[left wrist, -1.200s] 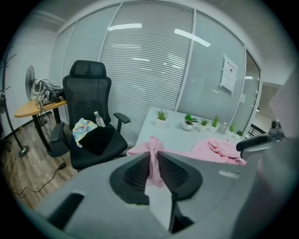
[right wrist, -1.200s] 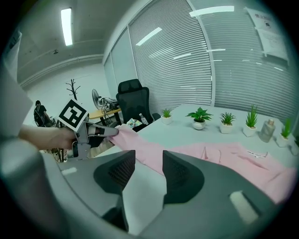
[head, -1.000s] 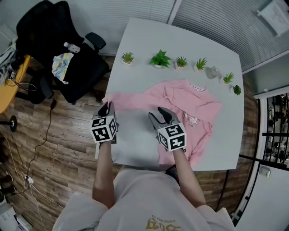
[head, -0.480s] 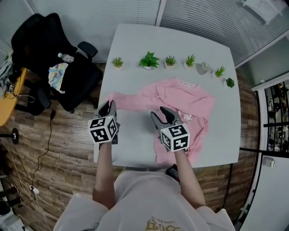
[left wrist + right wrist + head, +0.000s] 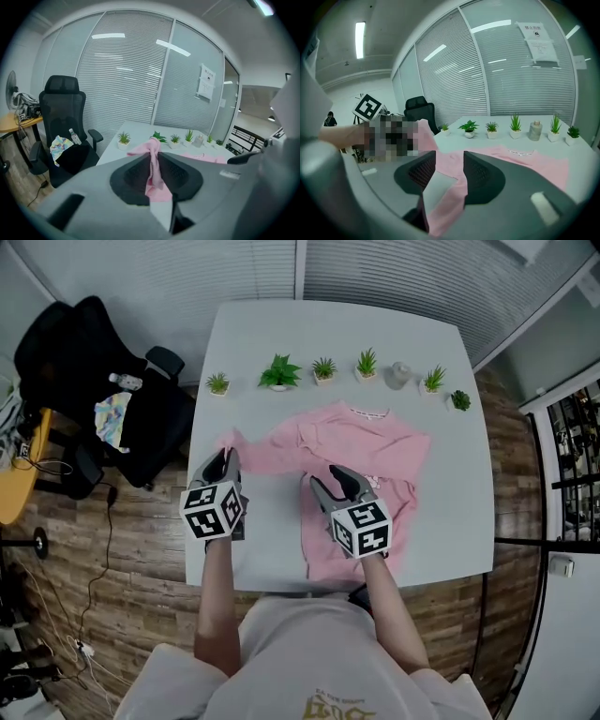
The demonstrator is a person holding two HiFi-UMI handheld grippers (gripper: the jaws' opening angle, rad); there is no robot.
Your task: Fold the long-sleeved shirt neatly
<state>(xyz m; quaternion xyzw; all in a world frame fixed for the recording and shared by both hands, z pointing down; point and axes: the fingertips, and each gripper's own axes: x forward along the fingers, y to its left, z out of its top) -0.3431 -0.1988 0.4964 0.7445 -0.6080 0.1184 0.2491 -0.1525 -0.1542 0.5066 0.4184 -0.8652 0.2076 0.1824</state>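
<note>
My left gripper (image 5: 223,458) was clamped on the end of the pink sleeve (image 5: 153,165) at the left edge of the white table (image 5: 258,554). My right gripper (image 5: 326,476) had its jaws wide apart, pressing nothing, above the shirt's near part. The long-sleeved shirt (image 5: 370,442) lay spread mid-table, before a row of small potted plants (image 5: 323,368).
</note>
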